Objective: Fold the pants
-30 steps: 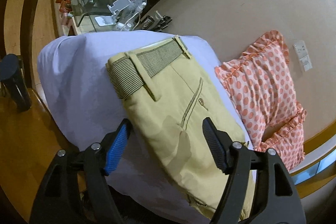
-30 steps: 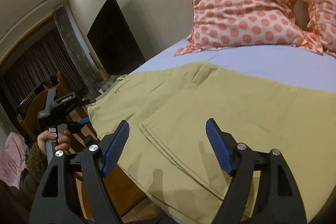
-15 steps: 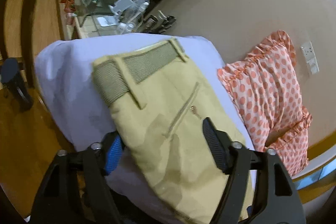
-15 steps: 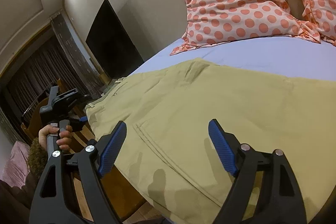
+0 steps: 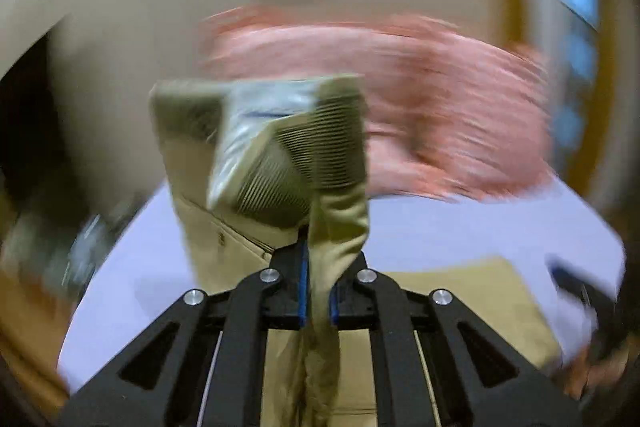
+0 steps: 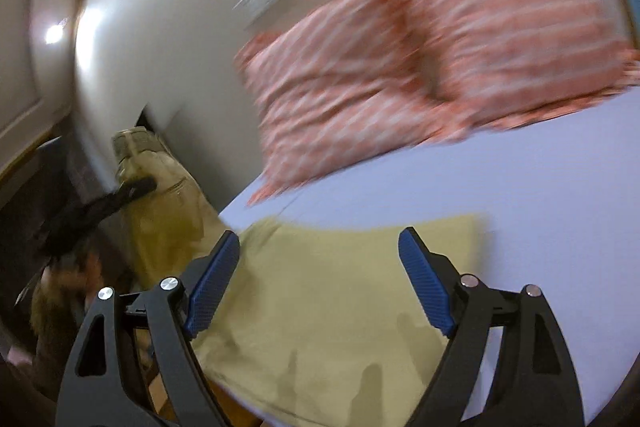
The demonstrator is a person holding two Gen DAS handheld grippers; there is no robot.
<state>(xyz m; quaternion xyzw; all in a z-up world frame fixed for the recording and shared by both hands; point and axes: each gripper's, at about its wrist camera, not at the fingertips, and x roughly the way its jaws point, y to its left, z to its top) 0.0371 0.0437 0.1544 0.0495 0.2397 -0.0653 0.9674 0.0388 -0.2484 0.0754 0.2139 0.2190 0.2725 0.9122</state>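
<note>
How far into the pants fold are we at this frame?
Mid-fold. Done: the left gripper is shut on the pants, waistband end raised off the sheet. In hand: that end hangs in the air near the pillows; heavy blur hides detail. Left: laying it over the leg part lying flat on the bed. The right gripper is open over that part, gripping nothing.

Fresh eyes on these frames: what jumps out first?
The left gripper, shut on the khaki cotton pants, holds the striped waistband up mid-frame. Behind, blurred orange polka-dot pillows lean on the wall. The right gripper hangs open over the pants on the lavender bedsheet.
</note>
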